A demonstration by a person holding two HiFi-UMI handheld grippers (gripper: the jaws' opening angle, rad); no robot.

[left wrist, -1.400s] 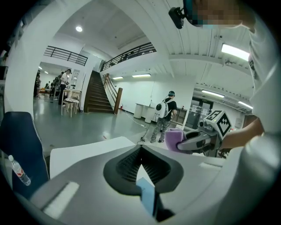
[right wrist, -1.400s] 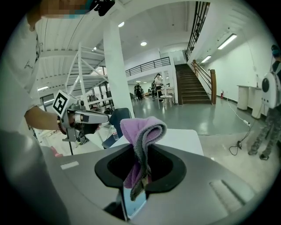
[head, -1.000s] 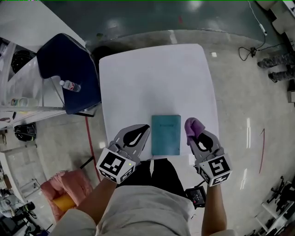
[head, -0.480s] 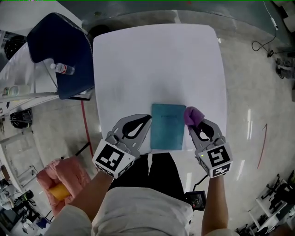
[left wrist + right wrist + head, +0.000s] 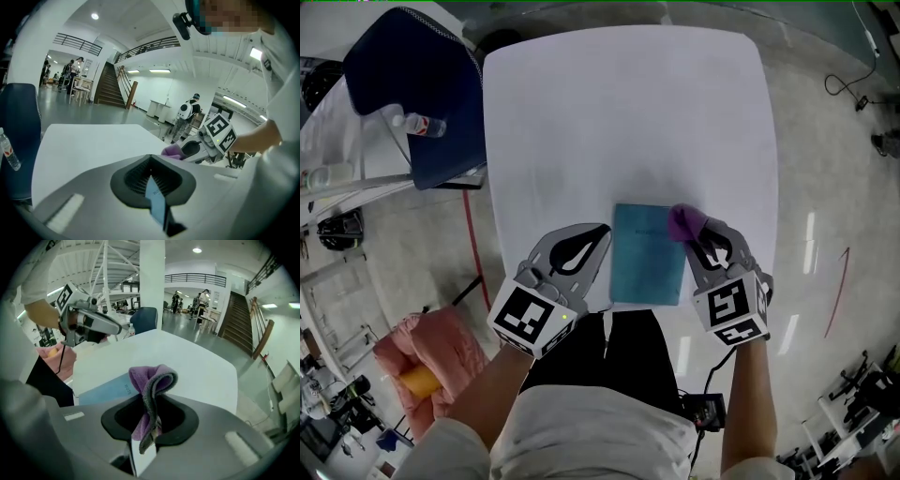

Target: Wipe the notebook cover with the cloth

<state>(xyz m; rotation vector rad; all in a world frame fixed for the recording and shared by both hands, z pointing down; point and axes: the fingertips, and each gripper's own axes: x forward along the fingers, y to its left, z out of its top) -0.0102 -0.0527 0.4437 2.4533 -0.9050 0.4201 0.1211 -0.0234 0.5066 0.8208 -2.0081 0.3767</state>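
Two claws, doing very different jobs. The head view gives the layout. A teal notebook [image 5: 647, 267] lies flat near the front edge of the white desk [image 5: 619, 112]. The left claw [image 5: 598, 234] is just beside its left edge and the right claw [image 5: 694, 236] is at its far right corner. A purple cloth [image 5: 684, 222] overlaps that corner, but from above I can't tell if it's actually pressing on the cover.

The right gripper view fills in the grip. The jaws are clamped on the cloth, which folds over in a loop past the tips, purple on one face and grey on the other. The left gripper view shows its jaws closed together with nothing in them, and catches the other claw side-on.

Room-wise, there's a glossy grey floor [image 5: 825, 187]. A navy chair [image 5: 422, 84] stands left of the desk, with a water bottle [image 5: 425, 125] by it, and a pink bundle [image 5: 431, 352] sits on the floor. Only the gripper views show the staircase [image 5: 110, 86], a white pillar [image 5: 152, 282] and people far back.
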